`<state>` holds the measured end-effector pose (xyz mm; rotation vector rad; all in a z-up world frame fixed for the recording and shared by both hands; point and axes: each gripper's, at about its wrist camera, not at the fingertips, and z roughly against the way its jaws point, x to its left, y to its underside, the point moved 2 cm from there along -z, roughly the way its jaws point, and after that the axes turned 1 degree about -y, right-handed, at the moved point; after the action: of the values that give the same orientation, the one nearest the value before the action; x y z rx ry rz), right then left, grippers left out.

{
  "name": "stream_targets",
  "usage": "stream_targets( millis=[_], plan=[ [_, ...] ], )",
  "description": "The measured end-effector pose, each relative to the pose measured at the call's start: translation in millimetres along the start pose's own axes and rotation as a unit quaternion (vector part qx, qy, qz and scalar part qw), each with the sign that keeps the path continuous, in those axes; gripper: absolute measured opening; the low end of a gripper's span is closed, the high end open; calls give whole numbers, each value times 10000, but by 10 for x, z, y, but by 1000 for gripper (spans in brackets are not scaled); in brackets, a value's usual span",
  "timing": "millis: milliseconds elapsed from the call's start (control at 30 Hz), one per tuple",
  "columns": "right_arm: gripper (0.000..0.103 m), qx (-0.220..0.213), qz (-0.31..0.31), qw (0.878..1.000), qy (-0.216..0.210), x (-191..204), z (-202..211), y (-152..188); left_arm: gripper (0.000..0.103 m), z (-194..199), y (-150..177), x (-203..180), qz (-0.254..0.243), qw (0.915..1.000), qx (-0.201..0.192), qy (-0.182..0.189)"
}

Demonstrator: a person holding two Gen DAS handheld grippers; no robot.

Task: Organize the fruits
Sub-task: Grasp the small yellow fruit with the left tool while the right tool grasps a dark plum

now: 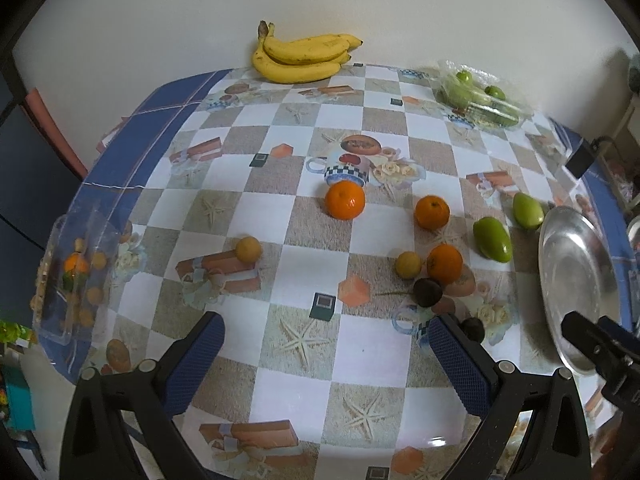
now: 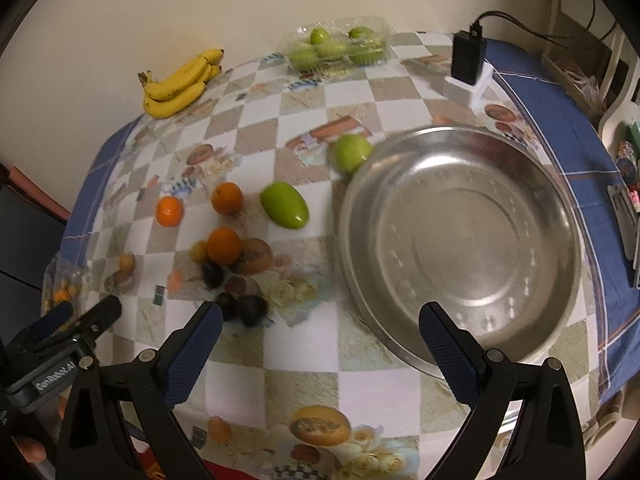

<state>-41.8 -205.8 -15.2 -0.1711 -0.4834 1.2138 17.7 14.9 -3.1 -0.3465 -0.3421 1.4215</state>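
Note:
Three oranges (image 1: 345, 200) (image 1: 432, 212) (image 1: 445, 264), two small yellow fruits (image 1: 248, 249) (image 1: 408, 265), two dark fruits (image 1: 428, 292) (image 1: 474, 329) and two loose green fruits (image 1: 492, 239) (image 1: 528, 210) lie on the patterned tablecloth. An empty steel bowl (image 2: 460, 248) sits to their right. My left gripper (image 1: 328, 344) hovers open over bare cloth, nearer than the fruits. Open too, my right gripper (image 2: 320, 332) hangs above the bowl's near-left rim, with the dark fruits (image 2: 250, 308) by its left finger. A green fruit (image 2: 285, 205) lies left of the bowl.
A banana bunch (image 1: 304, 58) rests against the back wall. At the back right stands a clear box of green fruits (image 2: 340, 46), with a black device (image 2: 468, 58) on a white base beside it. A clear tray (image 1: 72, 276) of small fruits sits at the left table edge.

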Motion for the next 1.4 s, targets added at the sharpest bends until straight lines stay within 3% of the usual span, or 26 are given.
stream_targets(
  millis=[100, 233, 467, 600, 700, 767, 867, 1133, 1400],
  plan=[
    [99, 8, 90, 9999, -102, 102, -26, -42, 103, -29, -104, 81, 59, 9994, 38, 349],
    [99, 102, 266, 9991, -305, 270, -114, -66, 103, -46, -267, 235, 41, 9987, -23, 498],
    [99, 299, 431, 9979, -381, 463, -285, -101, 103, -38, -483, 541, -291, 9989, -63, 368],
    [98, 336, 453, 9976, -407, 548, -364, -151, 103, -107, -522, 654, -407, 9991, -34, 107],
    [96, 381, 498, 9973, -388, 602, -421, -178, 102, -201, -509, 699, -369, 9992, 30, 157],
    [89, 453, 589, 9967, -311, 625, -458, -163, 101, -297, -487, 711, -378, 9990, 121, 185],
    [81, 621, 628, 9959, -192, 609, -533, -119, 90, -435, -471, 713, -325, 9984, 324, 341],
    [55, 1110, 402, 9928, -195, 490, -728, 21, 80, -793, -485, 728, -100, 9960, 722, 510],
    [44, 1273, 296, 9910, -286, 443, -805, 62, 70, -1048, -537, 782, 79, 9939, 958, 548]
  ],
)
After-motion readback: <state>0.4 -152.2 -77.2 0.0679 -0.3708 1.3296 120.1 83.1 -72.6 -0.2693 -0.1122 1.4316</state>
